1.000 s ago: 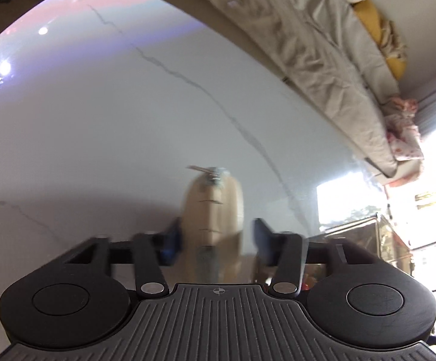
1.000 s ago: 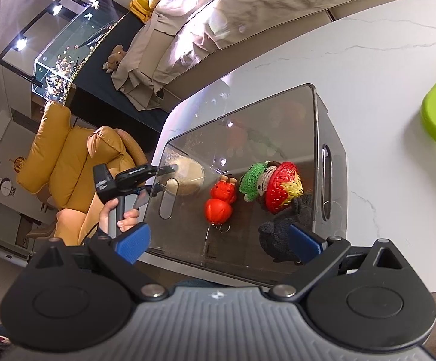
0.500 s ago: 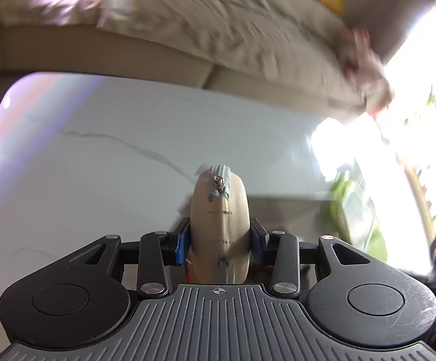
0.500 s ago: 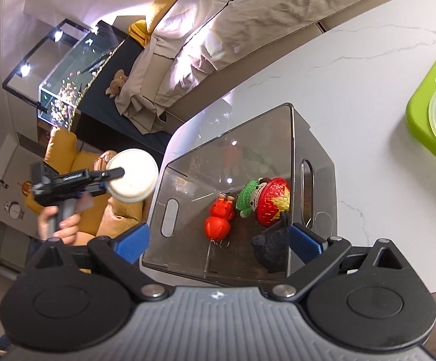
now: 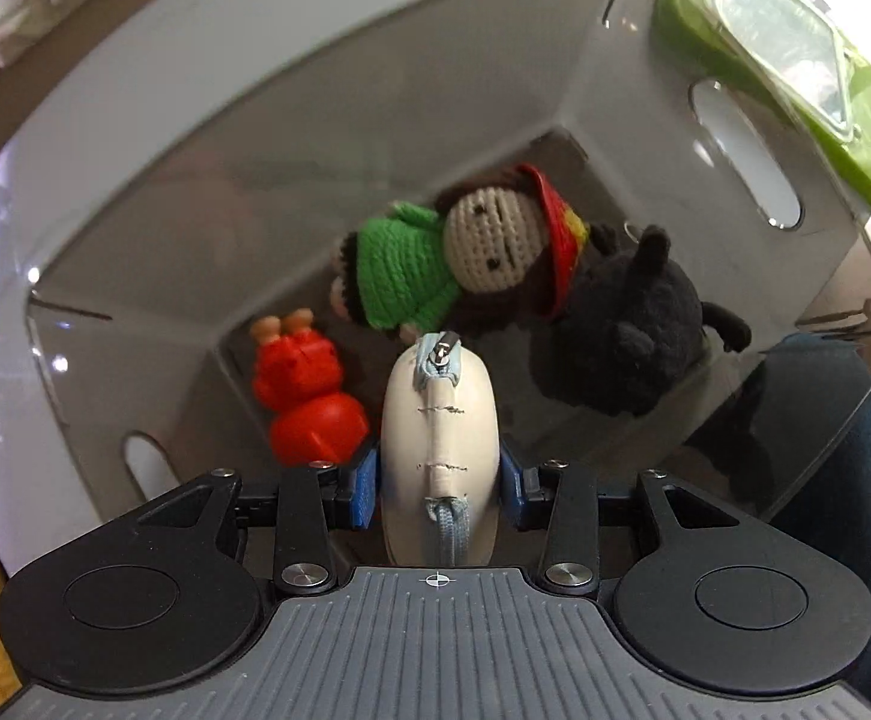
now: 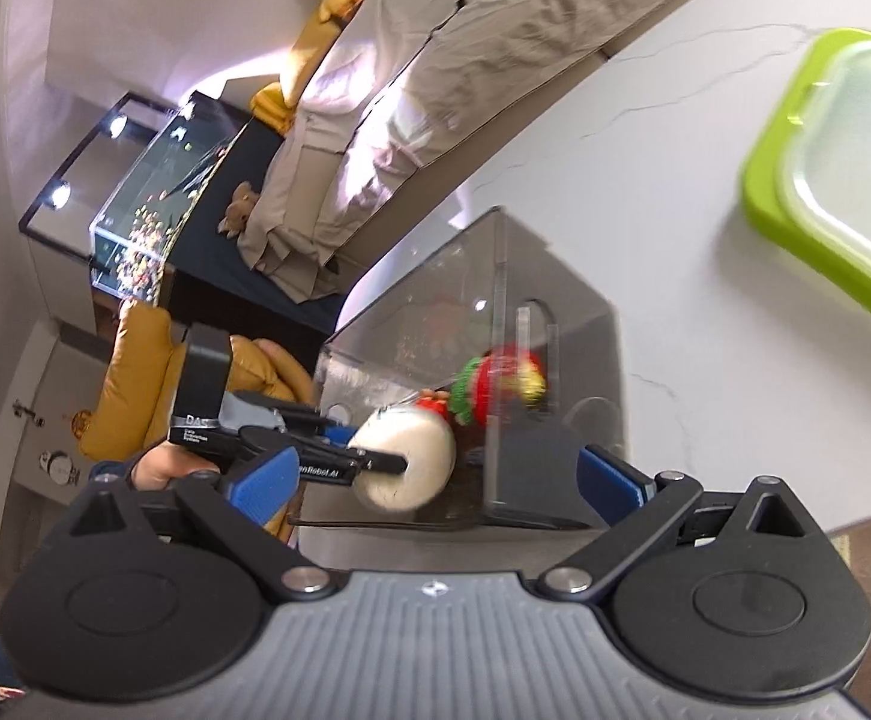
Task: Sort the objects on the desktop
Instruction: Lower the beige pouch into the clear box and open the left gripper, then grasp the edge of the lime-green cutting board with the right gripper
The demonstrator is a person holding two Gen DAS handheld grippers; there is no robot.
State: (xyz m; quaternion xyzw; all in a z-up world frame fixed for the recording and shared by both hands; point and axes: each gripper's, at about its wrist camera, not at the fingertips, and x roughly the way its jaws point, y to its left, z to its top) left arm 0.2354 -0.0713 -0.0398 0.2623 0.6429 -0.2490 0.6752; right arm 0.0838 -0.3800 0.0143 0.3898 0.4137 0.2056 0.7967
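My left gripper (image 5: pixel 438 489) is shut on a round cream zip pouch (image 5: pixel 438 438) and holds it above the open top of a smoky clear plastic bin (image 5: pixel 735 138). In the bin lie a red figure (image 5: pixel 306 396), a crochet doll in green with a red hat (image 5: pixel 465 252) and a black plush toy (image 5: pixel 627 324). In the right wrist view the pouch (image 6: pixel 405 459) and the left gripper (image 6: pixel 375 462) are at the bin's (image 6: pixel 579 324) near left corner. My right gripper (image 6: pixel 435 480) is open and empty, close to the bin's near side.
A green-rimmed lidded container (image 6: pixel 843 174) lies on the white marble table (image 6: pixel 645 138) right of the bin; it also shows in the left wrist view (image 5: pixel 795 60). A bed, a yellow armchair (image 6: pixel 135 384) and a fish tank stand beyond the table.
My left gripper closed on the pouch, lifted it off the table and swung it over the bin. My right gripper stayed open and moved nearer the bin.
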